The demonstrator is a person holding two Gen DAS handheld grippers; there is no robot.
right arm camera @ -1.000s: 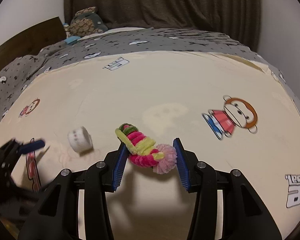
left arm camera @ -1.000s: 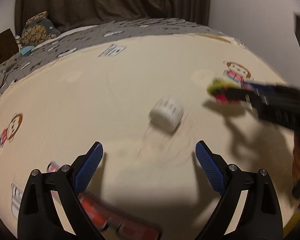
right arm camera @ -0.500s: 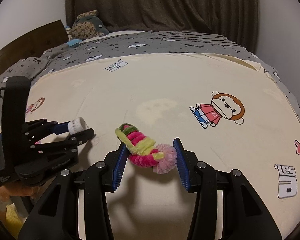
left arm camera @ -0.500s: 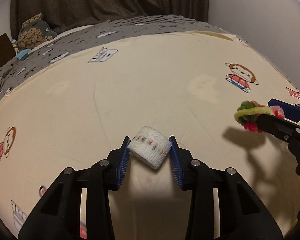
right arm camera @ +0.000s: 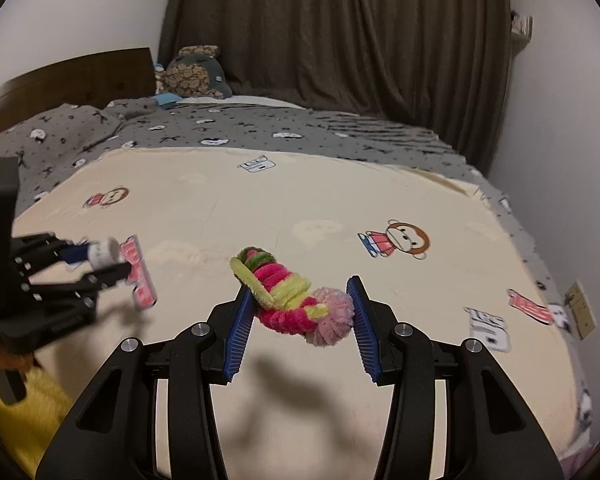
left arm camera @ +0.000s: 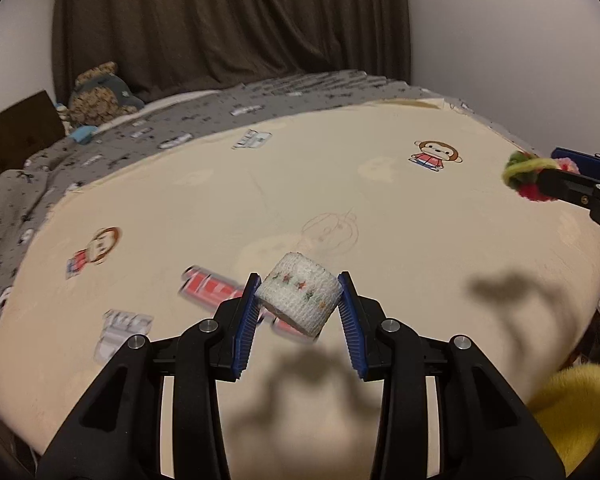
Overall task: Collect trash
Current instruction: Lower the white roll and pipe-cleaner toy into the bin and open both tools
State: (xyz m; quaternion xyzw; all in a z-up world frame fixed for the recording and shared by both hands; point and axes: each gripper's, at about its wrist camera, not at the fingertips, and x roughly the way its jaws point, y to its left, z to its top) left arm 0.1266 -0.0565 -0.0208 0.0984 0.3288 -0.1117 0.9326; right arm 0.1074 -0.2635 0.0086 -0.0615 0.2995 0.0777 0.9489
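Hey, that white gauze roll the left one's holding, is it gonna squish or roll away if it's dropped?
The white gauze roll looks soft and woven, so it probably gives slightly under the left hand-held gripper. It seems light. Being cylindrical, it might roll on the cream sheet.

cream monkey-print sheet (left arm camera: 260,184) | grey blanket (right arm camera: 260,128) | plush toy (right arm camera: 194,74) | brown curtain (left arm camera: 228,20)

The roll (left arm camera: 298,300) is showing a woven, gauzy white cloth. The fuzzy twist (right arm camera: 296,298) is looking like chenille. Matt black plastic and ribbed blue pads (right arm camera: 238,330) are forming each gripper. Matt printed cloth is covering the bed (left arm camera: 260,184).
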